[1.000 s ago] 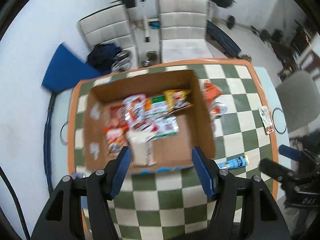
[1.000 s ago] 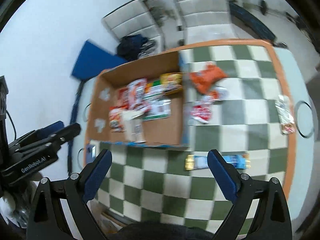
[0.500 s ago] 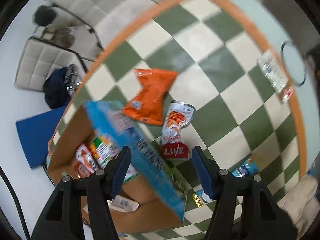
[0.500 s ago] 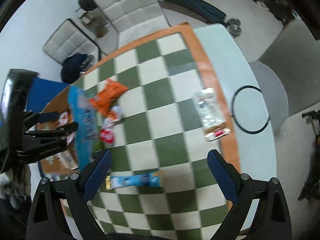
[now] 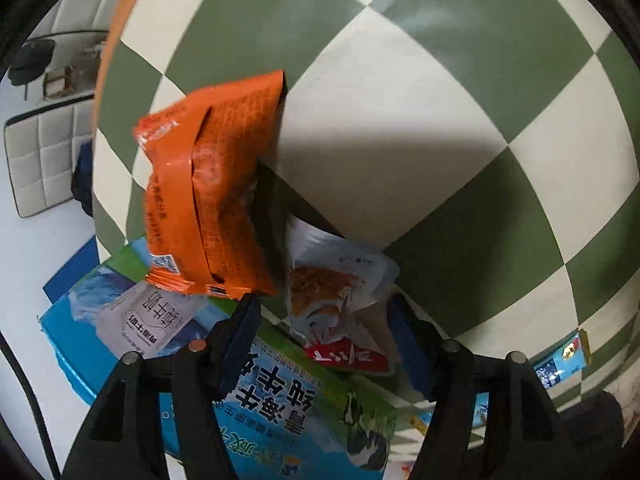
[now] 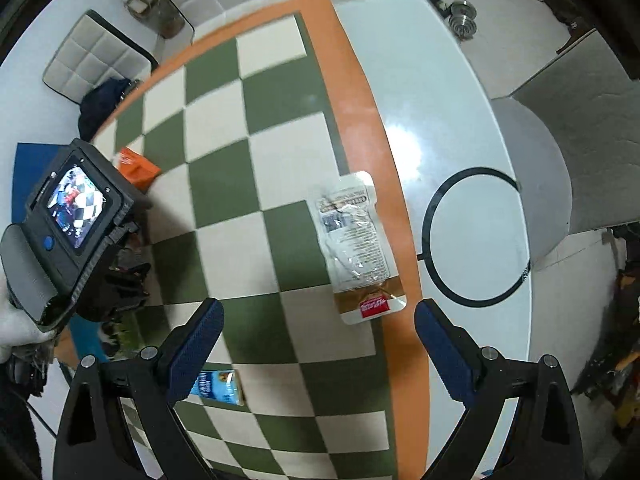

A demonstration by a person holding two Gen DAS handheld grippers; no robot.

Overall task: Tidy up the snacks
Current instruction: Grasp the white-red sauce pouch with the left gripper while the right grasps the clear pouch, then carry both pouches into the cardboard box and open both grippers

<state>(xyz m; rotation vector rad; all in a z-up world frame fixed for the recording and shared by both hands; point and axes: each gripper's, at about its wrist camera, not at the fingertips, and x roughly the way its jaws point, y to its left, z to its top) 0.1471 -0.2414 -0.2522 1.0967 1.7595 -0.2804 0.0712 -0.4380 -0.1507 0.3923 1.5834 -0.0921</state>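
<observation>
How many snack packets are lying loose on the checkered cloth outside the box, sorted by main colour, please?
Orange: 1, the orange packet
White with red band: 1, the white-and-red pouch
Clear with printed label: 1, the clear packet
Blue: 1, the blue bar
Total: 4

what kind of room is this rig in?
Likely a home room doubling as dining area and gym. A table with a green-and-cream checkered cloth carries snack packets, quilted white chairs stand beside it, and a dumbbell lies on the tiled floor.
</observation>
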